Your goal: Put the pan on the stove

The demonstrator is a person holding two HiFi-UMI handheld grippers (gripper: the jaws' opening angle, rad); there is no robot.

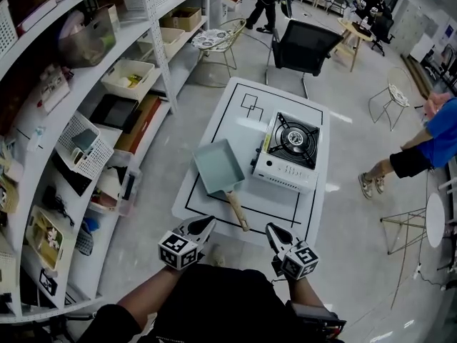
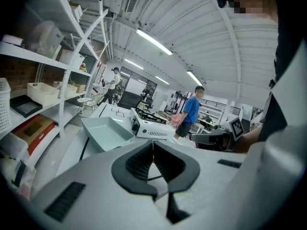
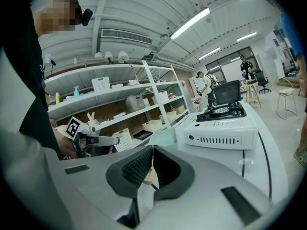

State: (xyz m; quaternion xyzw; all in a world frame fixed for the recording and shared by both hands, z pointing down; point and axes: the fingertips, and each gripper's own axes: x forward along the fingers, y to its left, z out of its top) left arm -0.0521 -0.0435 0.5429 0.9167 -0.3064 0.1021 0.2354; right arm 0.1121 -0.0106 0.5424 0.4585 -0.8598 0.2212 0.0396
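We hold both grippers low at the near edge of the white table (image 1: 239,95), and neither touches anything. The left gripper (image 1: 208,222) has its jaws pressed together with nothing in them; the right gripper (image 1: 270,228) is the same — tips meeting, empty. The pan (image 1: 216,167), pale blue-green and rectangular, sits flat on the table just left of the stove (image 1: 289,152), close beside it and not on the burner. Its wooden handle (image 1: 238,211) points back toward us and ends between the two grippers — clear of both. The stove is white with a black burner. Shelves (image 1: 86,84) run along our left, a black chair (image 1: 303,45) stands beyond the table's far end, and a person in a blue shirt (image 1: 428,145) is off to the right.
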